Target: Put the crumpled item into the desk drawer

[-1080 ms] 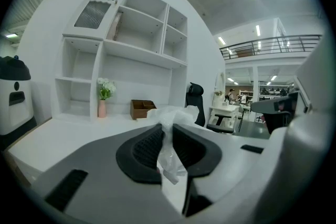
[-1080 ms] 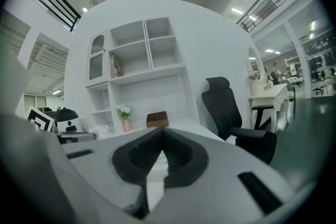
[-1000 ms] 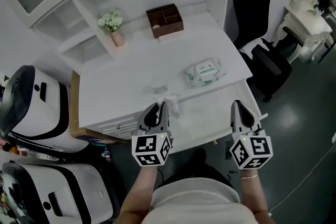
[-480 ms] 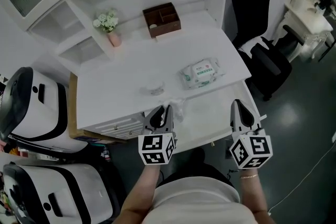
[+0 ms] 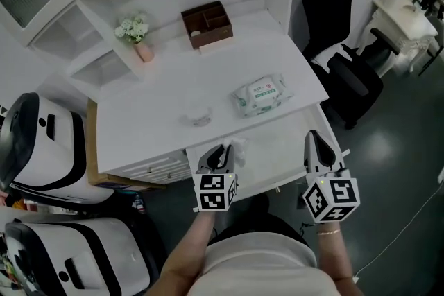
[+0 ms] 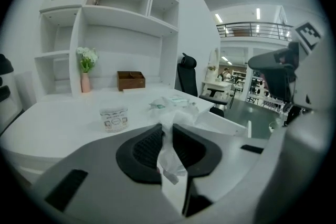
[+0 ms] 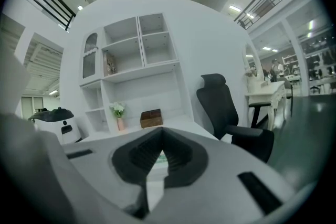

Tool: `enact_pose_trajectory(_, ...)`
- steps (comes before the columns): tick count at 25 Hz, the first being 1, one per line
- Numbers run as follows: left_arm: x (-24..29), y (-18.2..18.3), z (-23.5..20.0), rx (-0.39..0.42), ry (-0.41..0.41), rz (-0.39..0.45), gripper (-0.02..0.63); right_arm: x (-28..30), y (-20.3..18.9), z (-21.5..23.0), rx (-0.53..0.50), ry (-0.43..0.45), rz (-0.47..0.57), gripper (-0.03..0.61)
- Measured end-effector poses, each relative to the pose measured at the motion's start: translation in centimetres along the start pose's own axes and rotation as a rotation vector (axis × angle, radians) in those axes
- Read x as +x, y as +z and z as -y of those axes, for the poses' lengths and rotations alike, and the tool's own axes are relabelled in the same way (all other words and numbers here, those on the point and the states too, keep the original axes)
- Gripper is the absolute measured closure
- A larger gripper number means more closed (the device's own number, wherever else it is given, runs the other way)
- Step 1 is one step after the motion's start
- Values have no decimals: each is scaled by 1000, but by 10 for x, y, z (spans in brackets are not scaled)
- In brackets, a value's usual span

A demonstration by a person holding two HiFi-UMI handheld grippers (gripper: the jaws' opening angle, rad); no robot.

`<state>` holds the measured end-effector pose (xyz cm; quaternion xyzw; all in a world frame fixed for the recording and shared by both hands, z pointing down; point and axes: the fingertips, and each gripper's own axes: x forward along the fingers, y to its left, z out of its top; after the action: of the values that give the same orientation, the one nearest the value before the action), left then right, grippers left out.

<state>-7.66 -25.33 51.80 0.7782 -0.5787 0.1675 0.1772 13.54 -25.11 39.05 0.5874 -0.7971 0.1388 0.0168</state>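
**crumpled wad hangs over the open drawer**

white desk (image 5: 173, 90) with a shelf hutch fills the middle of the room, with two white-and-black machines (image 5: 41, 149) on the floor to its left. on the desktop, from left to right, sit a pink vase of flowers (image 5: 135, 38), a small clear cup (image 5: 200, 117), a brown wooden box (image 5: 207, 24) further back, and a pack of wet wipes (image 5: 260, 95).

below the desk's front edge the drawer (image 5: 274, 157) is pulled out. the left gripper (image 5: 219, 153) is over its left end, jaws clamped on the crumpled item (image 6: 168, 157), a thin white wad pinched between the pads and sticking out past the tips. it looks to be over the drawer, not yet resting in it.

the right gripper (image 5: 316, 142) is at the drawer's right front corner, jaws together with nothing between them. i can't tell whether it touches the drawer.

further right are a black office chair (image 5: 340, 45) and a white dressing table (image 5: 409, 17).

as i see it, the release is the risky part. the wad looks light and flimsy, so it may cling to a pad when the jaws part and lift out again. it's also close to the drawer's left wall and the desk edge. let go too high or off to that side, it could snag there or drop to the floor.
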Motion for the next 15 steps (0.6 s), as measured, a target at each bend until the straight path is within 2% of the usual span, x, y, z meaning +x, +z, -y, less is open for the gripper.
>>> enact_pose_trajectory(8,32,-49,-3,11,-7,-158,560,1,-4,9,1,-17,-16,577)
enact_pose_trajectory(15,57,-85,-4,61,-15,-274,559,1,-6,18,4,-34,-28,577)
